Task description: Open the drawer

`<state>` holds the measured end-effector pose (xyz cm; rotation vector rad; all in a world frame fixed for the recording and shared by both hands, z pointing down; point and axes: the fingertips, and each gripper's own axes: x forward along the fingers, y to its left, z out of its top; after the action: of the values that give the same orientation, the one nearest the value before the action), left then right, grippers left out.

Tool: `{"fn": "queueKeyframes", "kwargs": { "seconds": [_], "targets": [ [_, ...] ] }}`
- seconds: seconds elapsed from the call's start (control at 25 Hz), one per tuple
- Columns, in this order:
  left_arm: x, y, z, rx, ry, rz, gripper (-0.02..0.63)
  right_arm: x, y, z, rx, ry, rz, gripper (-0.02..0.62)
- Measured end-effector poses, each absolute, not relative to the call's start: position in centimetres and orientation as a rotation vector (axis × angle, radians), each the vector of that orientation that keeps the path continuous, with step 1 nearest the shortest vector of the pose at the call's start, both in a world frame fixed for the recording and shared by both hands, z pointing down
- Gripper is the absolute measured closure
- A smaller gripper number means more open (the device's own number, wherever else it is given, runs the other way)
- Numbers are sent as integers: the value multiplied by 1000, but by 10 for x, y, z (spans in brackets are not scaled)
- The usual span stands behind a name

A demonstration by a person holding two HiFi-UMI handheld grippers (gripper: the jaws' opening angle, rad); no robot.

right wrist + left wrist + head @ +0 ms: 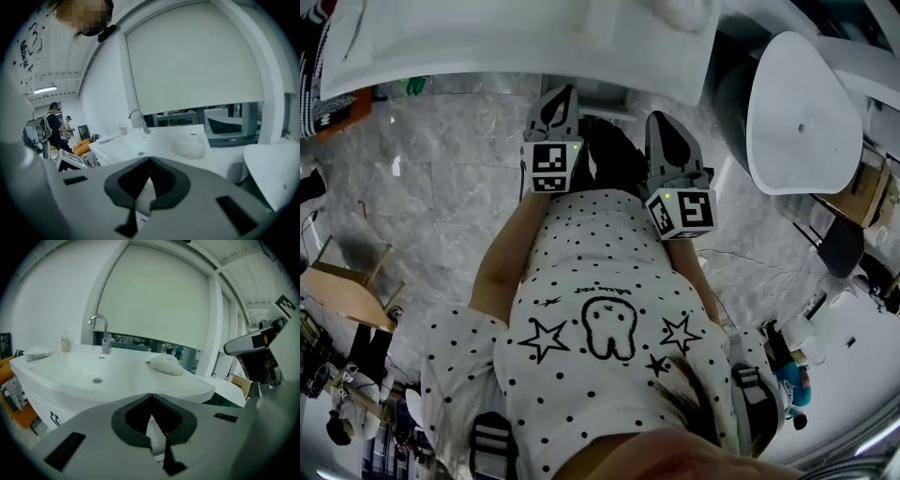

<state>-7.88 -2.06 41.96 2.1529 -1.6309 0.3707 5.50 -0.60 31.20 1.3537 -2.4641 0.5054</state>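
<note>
Progress stood at nil: the drawer [43, 409], seemingly the white front with a dark handle [55, 418] under the basin [131, 377], looked closed and untouched. The left gripper [151, 395] and right gripper [150, 160] both had their jaws together on nothing, held in the air short of the basin. Reaching down, gripping the handle and pulling were all left to do. The front faced out toward the person, its long axis apparently level along the basin's edge; most of it was hidden.
</note>
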Motion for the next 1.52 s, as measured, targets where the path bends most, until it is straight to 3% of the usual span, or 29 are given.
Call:
{"fn": "queueKeyframes", "kwargs": {
  "seconds": [1.52],
  "targets": [
    [-119, -29, 271, 2379, -1699, 150, 603, 49, -34, 259, 1528, -2510, 367, 581]
  ]
}}
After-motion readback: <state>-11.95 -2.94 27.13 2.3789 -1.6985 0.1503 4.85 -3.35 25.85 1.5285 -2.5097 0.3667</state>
